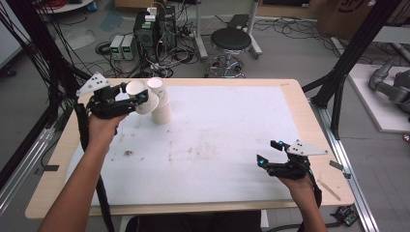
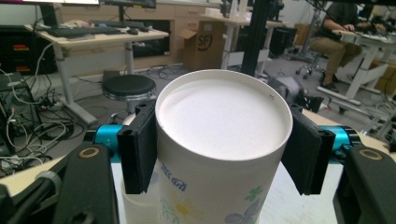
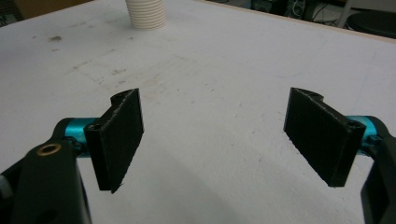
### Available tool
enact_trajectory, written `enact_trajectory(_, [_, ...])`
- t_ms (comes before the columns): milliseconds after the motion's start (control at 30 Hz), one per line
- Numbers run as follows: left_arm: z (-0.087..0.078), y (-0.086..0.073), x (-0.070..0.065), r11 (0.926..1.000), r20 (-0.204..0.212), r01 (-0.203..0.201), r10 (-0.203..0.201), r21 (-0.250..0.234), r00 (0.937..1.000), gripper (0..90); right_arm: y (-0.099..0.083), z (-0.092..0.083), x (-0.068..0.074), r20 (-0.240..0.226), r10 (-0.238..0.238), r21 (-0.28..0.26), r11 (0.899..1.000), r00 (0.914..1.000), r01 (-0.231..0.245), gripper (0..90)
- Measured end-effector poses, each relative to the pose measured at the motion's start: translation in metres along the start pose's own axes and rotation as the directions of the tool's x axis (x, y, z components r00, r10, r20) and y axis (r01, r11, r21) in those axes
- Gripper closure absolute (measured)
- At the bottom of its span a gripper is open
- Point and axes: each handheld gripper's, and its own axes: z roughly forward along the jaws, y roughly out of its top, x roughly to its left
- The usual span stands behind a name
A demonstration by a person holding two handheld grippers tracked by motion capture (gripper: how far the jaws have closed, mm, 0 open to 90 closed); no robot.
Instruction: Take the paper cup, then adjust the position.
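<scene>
Up at the far left of the white table [image 1: 217,145], the left gripper [image 1: 138,97] has a paper cup [image 1: 140,96] clamped between its jaws, tilted so the cup's open mouth leans back toward the person's side. In the left gripper view the story is plain: that paper cup [image 2: 219,140] sits squarely between the two black pads [image 2: 137,147], one pressed on each flank just below the rim, with a blue flower print and a bit of blue lettering showing on its wall under the pads. The left gripper [image 2: 219,149] is narrowed right down onto the cup, holding it firm. Just beyond the gripped cup, on the side away from the left hand [image 1: 104,128], stands the stack of paper cups [image 1: 160,104], mouth down on the table, and the held cup lies right against it; whether the two actually touch I can't tell from above. Over on the other side, well apart from all this, the right gripper [image 1: 268,152] sits near the table's near right corner in the right hand [image 1: 297,181], low over the white surface. In the right gripper view the right gripper [image 3: 212,135] has its jaws spread wide with nothing but bare, lightly stained table between them, and the ribbed stack of paper cups [image 3: 145,14] shows far ahead of it and off to its left. Behind the table a black stool [image 1: 231,41] stands on the floor.
</scene>
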Motion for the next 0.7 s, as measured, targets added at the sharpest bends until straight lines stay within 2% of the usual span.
enact_trajectory(33, [-0.002, -0.008, -0.003, 1.0, 0.013, 0.003, -0.003, 0.006, 0.9999, 35.3, 0.001, 0.001, 0.0, -0.005, 0.0, 0.003, 1.0, 1.0, 0.0, 20.2])
enact_trajectory(67, [-0.002, -0.008, -0.003, 1.0, 0.013, 0.003, -0.003, 0.006, 0.9999, 35.3, 0.001, 0.001, 0.0, -0.005, 0.0, 0.003, 1.0, 1.0, 0.0, 20.2])
enact_trajectory(200, [0.0, -0.028, -0.009, 0.9991, 0.037, 0.007, -0.008, 0.042, 0.9993, 35.3, 0.002, 0.007, 0.002, -0.022, -0.007, 0.015, 1.0, 0.9997, 0.007, 20.2])
enact_trajectory(333, [0.002, -0.037, -0.013, 0.9981, 0.055, 0.006, -0.01, 0.061, 0.9984, 35.3, 0.003, 0.008, 0.004, -0.038, -0.011, 0.015, 1.0, 0.9992, 0.012, 20.2])
enact_trajectory(400, [0.006, -0.042, -0.019, 0.9967, 0.09, -0.01, 0.003, 0.081, 0.9959, 35.2, 0.003, 0.008, 0.006, -0.046, -0.016, 0.01, 1.0, 0.9988, 0.016, 20.2])
enact_trajectory(700, [0.015, -0.051, -0.031, 0.9953, 0.151, -0.019, 0.005, 0.095, 0.9885, 35.2, 0.007, 0.016, 0.012, -0.086, -0.031, 0.017, 0.999, 0.9958, 0.032, 20.2])
